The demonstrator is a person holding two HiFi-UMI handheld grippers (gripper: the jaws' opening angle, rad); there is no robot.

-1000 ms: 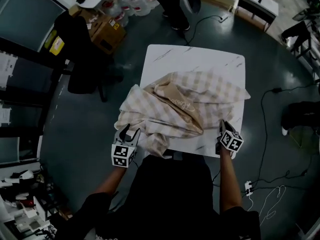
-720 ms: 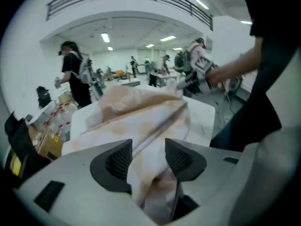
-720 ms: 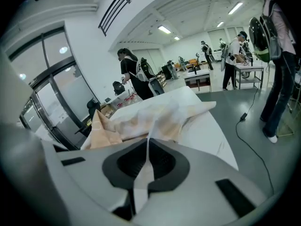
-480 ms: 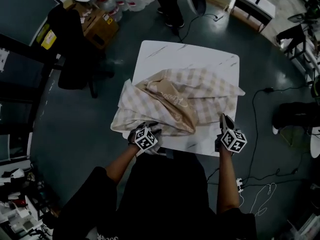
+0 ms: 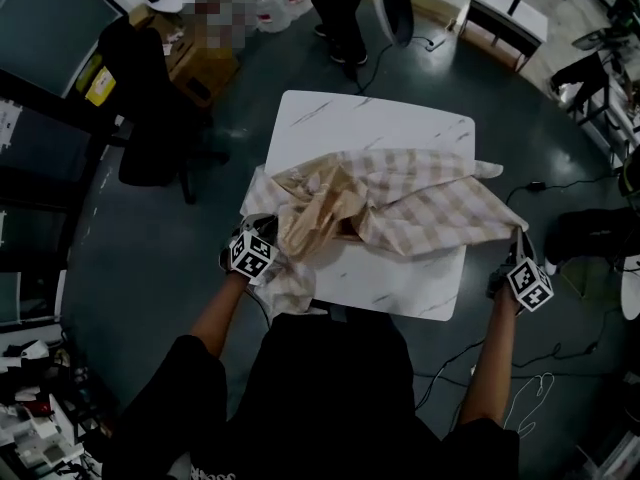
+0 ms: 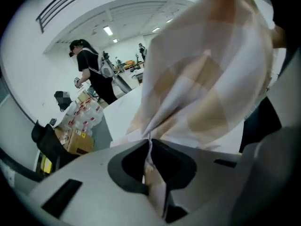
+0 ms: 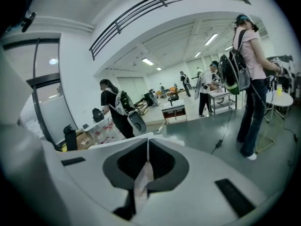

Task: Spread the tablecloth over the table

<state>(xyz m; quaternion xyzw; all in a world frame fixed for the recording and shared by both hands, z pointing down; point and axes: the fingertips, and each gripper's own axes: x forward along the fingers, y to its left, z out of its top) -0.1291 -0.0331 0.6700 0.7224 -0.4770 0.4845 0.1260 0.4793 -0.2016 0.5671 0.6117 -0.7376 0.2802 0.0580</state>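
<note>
**Both grippers pinch the cloth, which is only half spread.**
The left gripper, at the table's 8 o'clock edge, has just closed its jaws on a bunched fold of the cloth. The thin, limp checked cloth lies crumpled across the middle, with 12 o'clock bare. The right gripper, off the table at 4 o'clock, pinches a corner tight. It looks light and floppy, so corners or hem should hold best.
</note>
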